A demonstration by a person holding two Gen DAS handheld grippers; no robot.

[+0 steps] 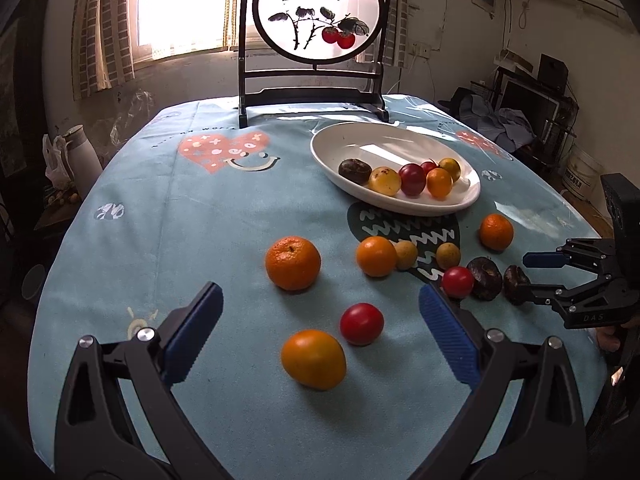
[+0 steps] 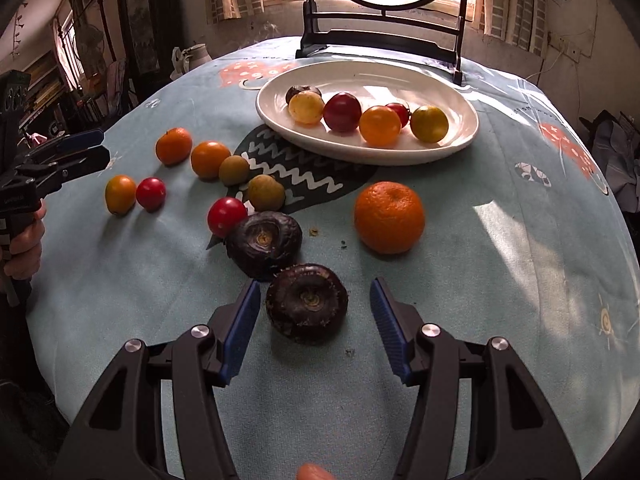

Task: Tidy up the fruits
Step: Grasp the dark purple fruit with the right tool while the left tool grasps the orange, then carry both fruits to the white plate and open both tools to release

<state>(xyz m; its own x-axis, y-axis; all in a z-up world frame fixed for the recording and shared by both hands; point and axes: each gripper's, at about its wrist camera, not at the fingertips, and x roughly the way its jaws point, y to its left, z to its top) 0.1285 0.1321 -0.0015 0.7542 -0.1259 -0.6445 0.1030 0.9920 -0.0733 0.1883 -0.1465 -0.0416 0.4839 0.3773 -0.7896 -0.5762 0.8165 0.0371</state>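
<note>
A white oval plate (image 1: 352,140) (image 2: 460,108) holds several small fruits. Loose fruits lie on the blue tablecloth. My left gripper (image 1: 320,320) is open, with an orange tomato (image 1: 313,359) and a red tomato (image 1: 361,323) lying between its fingers. My right gripper (image 2: 316,312) is open around a dark water chestnut (image 2: 306,303), not touching it. A second dark chestnut (image 2: 264,242) lies just beyond. In the left wrist view the right gripper (image 1: 532,276) shows at the right edge beside the chestnut (image 1: 516,284).
Tangerines (image 1: 293,263) (image 2: 389,217), two brownish longans (image 2: 265,192) and a red tomato (image 2: 226,216) lie scattered mid-table. A dark framed round screen (image 1: 316,40) stands at the table's far edge behind the plate.
</note>
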